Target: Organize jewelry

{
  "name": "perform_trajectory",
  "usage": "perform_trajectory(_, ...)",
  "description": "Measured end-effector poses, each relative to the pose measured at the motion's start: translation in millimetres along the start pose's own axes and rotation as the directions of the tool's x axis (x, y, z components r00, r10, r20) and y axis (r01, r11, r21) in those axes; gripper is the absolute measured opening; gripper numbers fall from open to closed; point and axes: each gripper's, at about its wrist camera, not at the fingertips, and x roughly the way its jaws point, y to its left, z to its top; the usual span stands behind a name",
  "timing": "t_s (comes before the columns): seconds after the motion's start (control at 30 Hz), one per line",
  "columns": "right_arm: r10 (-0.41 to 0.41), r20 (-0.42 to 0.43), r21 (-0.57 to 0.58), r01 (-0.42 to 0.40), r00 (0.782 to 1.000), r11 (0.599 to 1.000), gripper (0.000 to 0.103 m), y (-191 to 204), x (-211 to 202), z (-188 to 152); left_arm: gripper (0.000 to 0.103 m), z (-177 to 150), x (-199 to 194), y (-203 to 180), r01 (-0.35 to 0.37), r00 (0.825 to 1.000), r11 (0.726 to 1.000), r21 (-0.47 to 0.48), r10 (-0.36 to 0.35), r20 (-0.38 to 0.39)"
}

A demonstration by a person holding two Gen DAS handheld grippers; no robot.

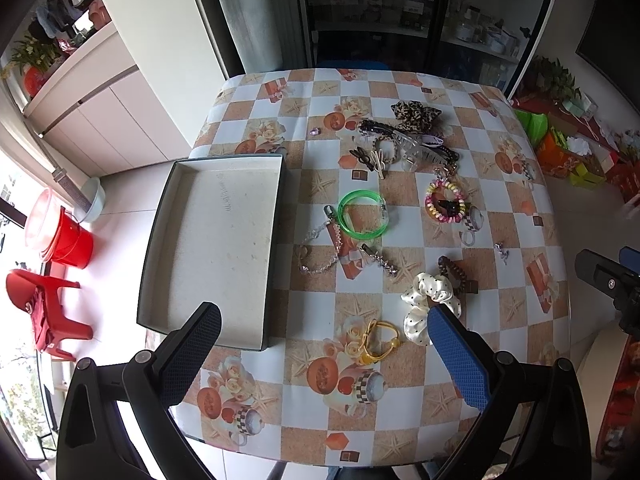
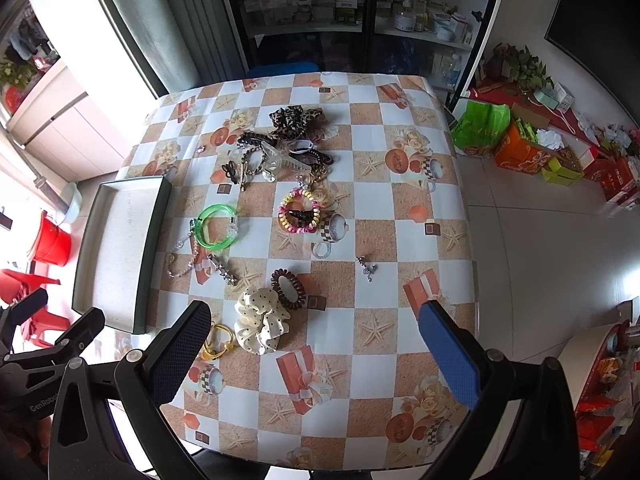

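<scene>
An empty grey box tray (image 1: 216,240) lies at the table's left edge, also in the right wrist view (image 2: 116,248). Hair ties and jewelry are scattered on the checked tablecloth: a green bangle (image 1: 362,216) (image 2: 218,226), a cream dotted scrunchie (image 1: 428,300) (image 2: 260,318), a yellow hair tie (image 1: 380,344) (image 2: 218,344), a brown coil tie (image 2: 288,288), a pink-yellow coil tie (image 1: 446,202) (image 2: 300,212), a bead chain (image 1: 320,248) and a clip pile (image 1: 404,144) (image 2: 276,152). My left gripper (image 1: 324,360) is open above the near edge. My right gripper (image 2: 316,356) is open, empty.
A small silver charm (image 2: 366,268) lies alone right of centre. Red bucket (image 1: 68,240) and red stool (image 1: 44,312) stand on the floor at left. Boxes and bags (image 2: 520,148) sit on the floor at right. A glass cabinet (image 2: 340,8) stands behind the table.
</scene>
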Motion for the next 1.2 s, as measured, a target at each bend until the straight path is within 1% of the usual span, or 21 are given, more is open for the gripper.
perform_trajectory(0.23, 0.003, -0.064, 0.055, 0.001, 0.998, 0.998, 0.103, -15.0, 27.1, -7.2, 0.103, -4.7, 29.3, 10.1, 0.017, 0.998, 0.998, -0.053, -0.019, -0.055)
perform_trajectory(0.4, -0.015, -0.124, 0.089, 0.026, 0.992, 0.996, 0.103, -28.3, 49.4, -16.7, 0.103, -5.7, 57.7, 12.0, 0.065, 0.990, 0.993, -0.101, -0.077, -0.115)
perform_trajectory(0.6, -0.023, -0.206, 0.136, 0.052, 0.978, 0.989, 0.103, -47.5, 85.9, -26.4, 0.103, -3.5, 97.0, 6.2, 0.124, 0.973, 0.980, -0.158, -0.151, -0.172)
perform_trajectory(0.77, -0.021, -0.224, 0.149, 0.056, 0.974, 0.987, 0.103, -60.8, 117.4, -28.7, 0.103, 3.0, 135.0, 0.1, 0.148, 0.961, 0.968, -0.204, -0.189, -0.203)
perform_trajectory(0.93, -0.020, -0.222, 0.136, 0.051, 0.975, 0.989, 0.103, -67.9, 146.1, -22.1, 0.103, 6.5, 172.6, -10.0, 0.161, 0.952, 0.964, -0.212, -0.208, -0.225)
perform_trajectory(1.03, -0.017, -0.218, 0.120, 0.044, 0.976, 0.992, 0.103, -71.5, 165.9, -18.9, 0.102, 7.8, 191.1, -14.5, 0.156, 0.949, 0.962, -0.225, -0.209, -0.236)
perform_trajectory(1.17, -0.005, -0.210, 0.114, 0.030, 0.978, 0.993, 0.102, -76.0, 186.1, -13.7, 0.102, 10.3, 207.3, -19.7, 0.153, 0.949, 0.959, -0.240, -0.210, -0.233)
perform_trajectory(1.2, 0.000, -0.204, 0.110, 0.023, 0.979, 0.994, 0.102, -76.9, 191.0, -12.3, 0.101, 11.3, 210.3, -21.7, 0.150, 0.951, 0.959, -0.240, -0.206, -0.231)
